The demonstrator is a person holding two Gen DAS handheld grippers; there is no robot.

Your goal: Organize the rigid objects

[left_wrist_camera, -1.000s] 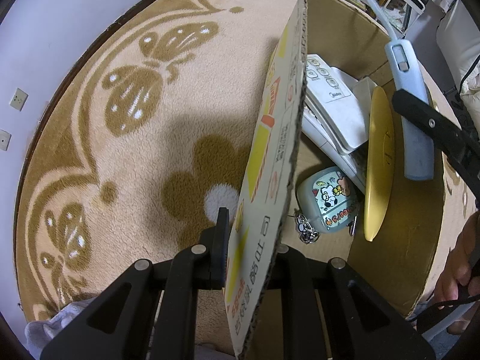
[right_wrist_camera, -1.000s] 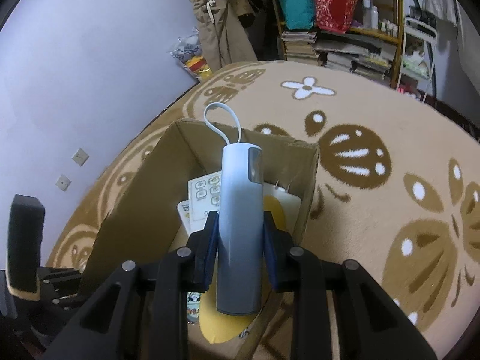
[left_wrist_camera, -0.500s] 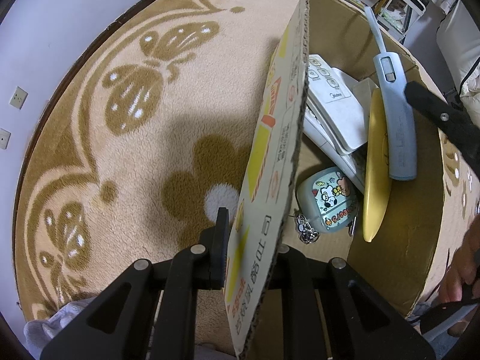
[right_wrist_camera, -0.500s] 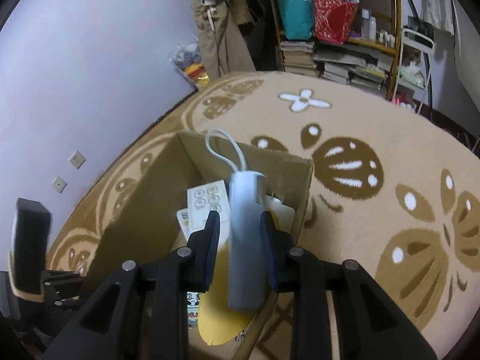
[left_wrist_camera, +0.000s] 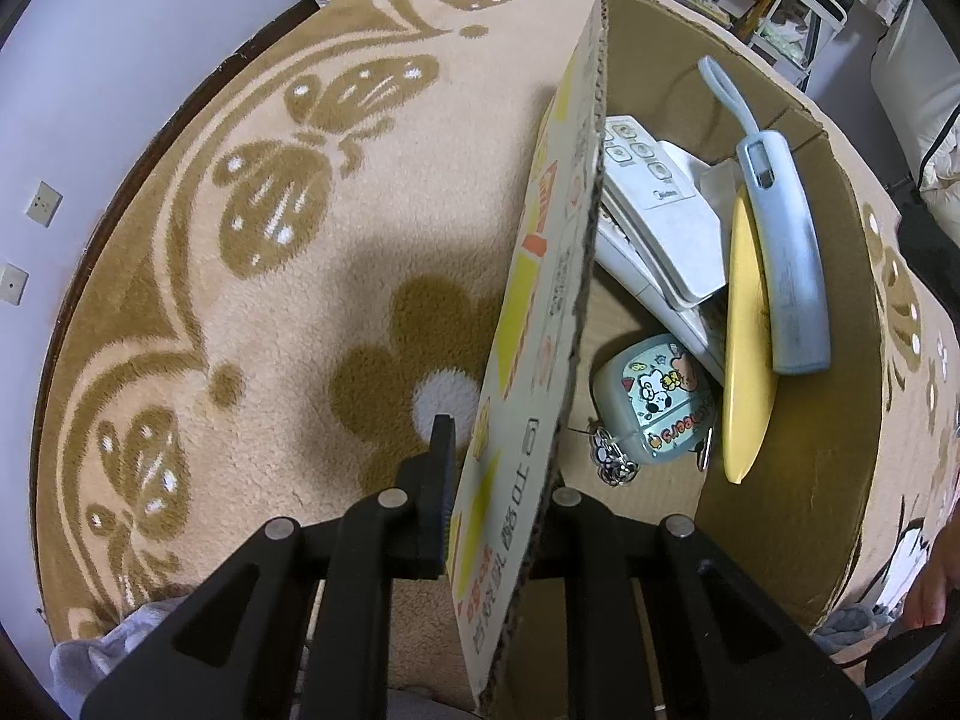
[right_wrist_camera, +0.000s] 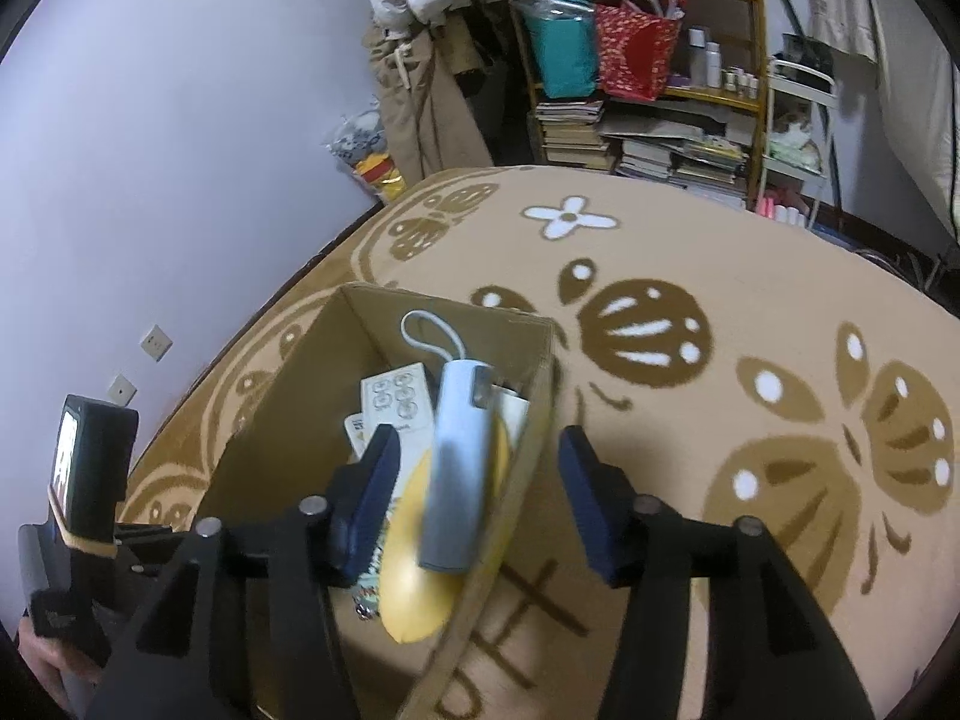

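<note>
Left wrist view first: my left gripper [left_wrist_camera: 492, 480] is clamped on the near wall of the cardboard box [left_wrist_camera: 540, 276], one finger outside against the printed face, the other inside, just as it was a second ago. Inside the box, the pale blue cylindrical device [left_wrist_camera: 786, 258] with its cord loop now lies tilted, resting against the upright yellow disc [left_wrist_camera: 744, 330] and the right inner wall. A second ago that device hung higher, pinched between my right fingers, whose black arm crossed the upper right of this view; that arm is gone from there now. The white remote control [left_wrist_camera: 660, 210] lies on a white slab deeper in the box, and the small cartoon-sticker case [left_wrist_camera: 654, 402] with its keyring sits on the box floor near my left fingers; none of these has shifted.

Right wrist view: my right gripper [right_wrist_camera: 480, 492] stands spread wide, its blue-padded fingers [right_wrist_camera: 372, 480] well apart and touching nothing, straddling the box's right wall. The blue device [right_wrist_camera: 459, 468] lies free below and between them, on the yellow disc [right_wrist_camera: 414, 576]. Half a second ago the pads were pressed onto it. Beige patterned carpet [right_wrist_camera: 720, 276] surrounds the box.
</note>
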